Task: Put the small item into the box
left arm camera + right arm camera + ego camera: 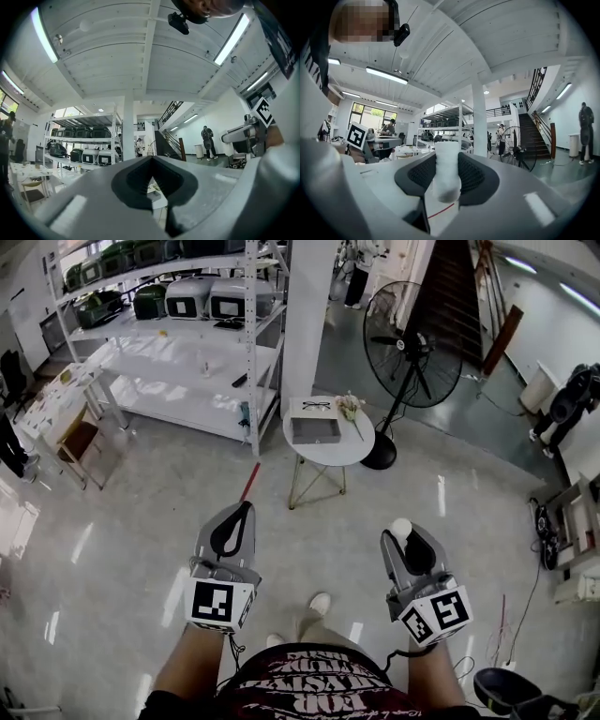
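Two grippers: left (246,508), right (403,532); one small item (446,169); one box (315,430); one table (358,451).

The person wears a dark shirt (305,688) printed with red block lettering. Ahead of the shirt on its left is the grey two-jaw left gripper (242,512), which has black ribbed pads and a white cube (221,604) of black square markers. On the shirt's right is the matching right gripper (403,532) with its own marker cube (437,614). Pale shoes (320,603) show just beyond the shirt.

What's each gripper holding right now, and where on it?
The right gripper pinches the white item across its sides, top protruding; the left gripper is shut, empty.
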`<state>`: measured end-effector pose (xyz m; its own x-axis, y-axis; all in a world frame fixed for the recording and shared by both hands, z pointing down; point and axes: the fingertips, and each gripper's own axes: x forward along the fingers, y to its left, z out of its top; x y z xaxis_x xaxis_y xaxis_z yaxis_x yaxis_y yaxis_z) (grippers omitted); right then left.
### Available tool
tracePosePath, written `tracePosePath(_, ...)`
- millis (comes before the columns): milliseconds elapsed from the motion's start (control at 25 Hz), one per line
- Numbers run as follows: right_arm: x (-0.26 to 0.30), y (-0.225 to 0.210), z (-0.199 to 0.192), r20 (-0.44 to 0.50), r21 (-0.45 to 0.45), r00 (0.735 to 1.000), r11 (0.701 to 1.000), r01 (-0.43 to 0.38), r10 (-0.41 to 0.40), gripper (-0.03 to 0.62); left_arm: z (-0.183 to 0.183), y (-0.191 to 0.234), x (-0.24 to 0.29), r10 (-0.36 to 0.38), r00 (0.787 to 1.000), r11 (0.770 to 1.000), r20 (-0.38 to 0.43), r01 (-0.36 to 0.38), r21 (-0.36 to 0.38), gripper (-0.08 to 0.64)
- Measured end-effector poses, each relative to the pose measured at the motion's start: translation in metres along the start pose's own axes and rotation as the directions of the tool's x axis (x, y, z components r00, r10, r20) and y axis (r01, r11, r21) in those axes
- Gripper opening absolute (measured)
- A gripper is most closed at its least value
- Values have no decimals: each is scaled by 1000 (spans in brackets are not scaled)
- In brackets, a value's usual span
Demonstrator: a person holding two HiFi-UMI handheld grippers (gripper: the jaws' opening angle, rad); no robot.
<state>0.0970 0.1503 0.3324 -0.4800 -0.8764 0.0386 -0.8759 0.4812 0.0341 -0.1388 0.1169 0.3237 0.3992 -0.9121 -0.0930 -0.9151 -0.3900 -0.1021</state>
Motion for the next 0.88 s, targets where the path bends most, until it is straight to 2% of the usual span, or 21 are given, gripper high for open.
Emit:
tracePosePath(280,36,-15,-8,7,16,999,999,-44,43,164,-2,-2,38,-30,999,994,35,27,105,0)
tracePosePath(520,65,-41,-9,10,15,998,998,-62,62,166,-14,-6,77,-36,999,998,14,36,46,1)
tracePosePath(880,96,-109,-16,-1,27,999,999,-42,42,166,-30,-19,154,-58,998,997,-25,59,42,0)
